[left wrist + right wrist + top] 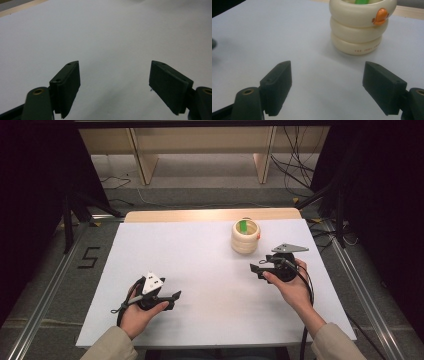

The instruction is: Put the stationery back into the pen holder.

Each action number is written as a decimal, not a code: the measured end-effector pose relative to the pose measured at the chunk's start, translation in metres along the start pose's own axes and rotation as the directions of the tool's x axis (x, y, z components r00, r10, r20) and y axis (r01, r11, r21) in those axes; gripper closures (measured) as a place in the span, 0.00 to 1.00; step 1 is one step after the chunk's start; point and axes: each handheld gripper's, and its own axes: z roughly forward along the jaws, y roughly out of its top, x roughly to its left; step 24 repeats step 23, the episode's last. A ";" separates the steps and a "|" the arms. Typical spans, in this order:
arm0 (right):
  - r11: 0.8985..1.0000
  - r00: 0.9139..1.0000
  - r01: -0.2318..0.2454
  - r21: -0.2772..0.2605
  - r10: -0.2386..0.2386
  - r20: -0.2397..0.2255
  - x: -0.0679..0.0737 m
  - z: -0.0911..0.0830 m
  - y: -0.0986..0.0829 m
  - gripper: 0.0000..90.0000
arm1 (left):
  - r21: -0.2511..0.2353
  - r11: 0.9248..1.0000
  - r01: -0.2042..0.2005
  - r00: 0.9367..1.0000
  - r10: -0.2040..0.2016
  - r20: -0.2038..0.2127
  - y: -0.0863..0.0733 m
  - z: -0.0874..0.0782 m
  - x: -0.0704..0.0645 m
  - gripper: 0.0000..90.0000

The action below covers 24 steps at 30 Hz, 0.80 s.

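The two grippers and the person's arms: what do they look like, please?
Both are black hand-held tools. The left gripper carries a pale grey three-cornered plate with dark dots on top; the right gripper carries a darker grey one. A black cable trails from each. In the gripper views, the fingers are flat, black rectangular pads with small holes, on arms with brass-coloured pivots. The person wears beige sleeves.

Cream ringed cup with orange beak, green item inside, white table
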 end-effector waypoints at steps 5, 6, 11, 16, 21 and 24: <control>1.000 1.000 0.001 0.007 0.000 -0.019 0.001 -0.005 -0.008 0.27 | -0.001 1.000 0.000 1.000 0.000 -0.001 0.000 0.000 0.000 0.28; 1.000 1.000 -0.003 0.009 0.003 -0.029 0.001 -0.006 -0.010 0.27 | 0.001 1.000 0.000 1.000 0.000 0.000 0.000 0.000 0.000 0.28; 1.000 0.998 -0.002 0.011 0.002 -0.066 0.003 -0.012 -0.019 0.27 | -0.001 1.000 0.002 1.000 -0.002 0.001 0.000 0.000 -0.002 0.28; 1.000 0.994 0.013 0.017 -0.011 -0.105 0.006 -0.018 -0.032 0.27 | 0.000 1.000 -0.003 1.000 0.003 0.009 0.000 0.000 -0.004 0.28; 0.999 0.992 0.003 0.035 0.002 -0.127 0.008 -0.022 -0.047 0.27 | 0.001 1.000 -0.010 1.000 0.010 0.021 0.001 0.000 -0.008 0.28; 0.999 0.991 0.009 0.043 -0.003 -0.135 0.010 -0.022 -0.052 0.26 | -0.004 1.000 -0.003 0.999 0.003 0.048 0.002 0.001 -0.012 0.27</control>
